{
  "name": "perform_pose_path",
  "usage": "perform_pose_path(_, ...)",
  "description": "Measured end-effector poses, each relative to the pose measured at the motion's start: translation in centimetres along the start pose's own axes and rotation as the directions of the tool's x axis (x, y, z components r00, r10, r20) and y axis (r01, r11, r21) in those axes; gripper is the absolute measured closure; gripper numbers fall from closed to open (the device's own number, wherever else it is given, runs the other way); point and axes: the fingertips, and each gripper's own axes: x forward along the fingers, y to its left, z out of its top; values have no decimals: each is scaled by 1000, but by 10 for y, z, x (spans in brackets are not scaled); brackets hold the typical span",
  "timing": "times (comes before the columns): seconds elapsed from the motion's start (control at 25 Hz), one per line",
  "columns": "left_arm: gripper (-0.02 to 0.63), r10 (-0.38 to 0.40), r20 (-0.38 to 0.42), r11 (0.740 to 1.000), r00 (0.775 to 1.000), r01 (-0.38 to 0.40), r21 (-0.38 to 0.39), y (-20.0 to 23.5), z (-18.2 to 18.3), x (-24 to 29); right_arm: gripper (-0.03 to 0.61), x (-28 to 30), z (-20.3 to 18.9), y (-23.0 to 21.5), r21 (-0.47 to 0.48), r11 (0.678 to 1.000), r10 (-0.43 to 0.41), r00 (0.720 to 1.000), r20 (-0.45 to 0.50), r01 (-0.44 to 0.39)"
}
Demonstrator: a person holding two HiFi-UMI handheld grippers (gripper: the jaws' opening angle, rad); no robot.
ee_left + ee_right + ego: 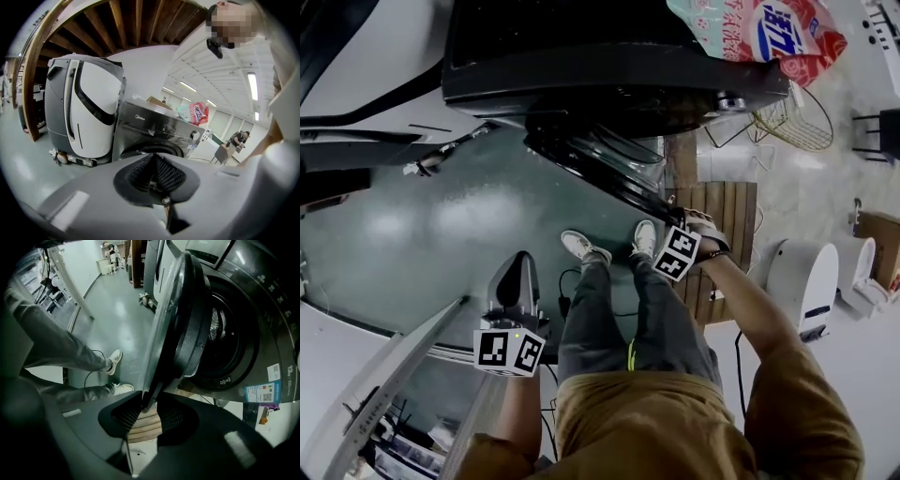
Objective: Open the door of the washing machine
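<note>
The dark washing machine (609, 56) stands at the top of the head view, and its round door (600, 169) is swung partway out from the drum. My right gripper (667, 230) points down and is shut on the door's free edge. In the right gripper view that door (173, 324) edge runs down between the pads, my right gripper (147, 401) closed on it, and the drum opening (229, 333) shows behind. My left gripper (517, 267) hangs by my left side, away from the machine. In the left gripper view my left gripper (157, 187) has its jaws together, nothing held, facing the washing machine (154, 131).
A detergent bag (759, 28) lies on top of the machine. A wire basket (792, 117) and a wooden pallet (717, 202) are to its right. A white floor machine (84, 112) stands to the left. My shoes (586, 246) and a cable (565, 286) are on the floor below the door.
</note>
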Motion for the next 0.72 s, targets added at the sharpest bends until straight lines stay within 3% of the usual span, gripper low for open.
perform_pose_path(0.4,554,181,65,981,981,-176,-85,-23,-20,-43,471,-6,16,59,9,993,120,990,73,-121)
perform_pose_path(0.72,554,295,86,951,952,-283,-125,-9,-27,-81,462,-12,36,107,-24,977,212,973,88,-211)
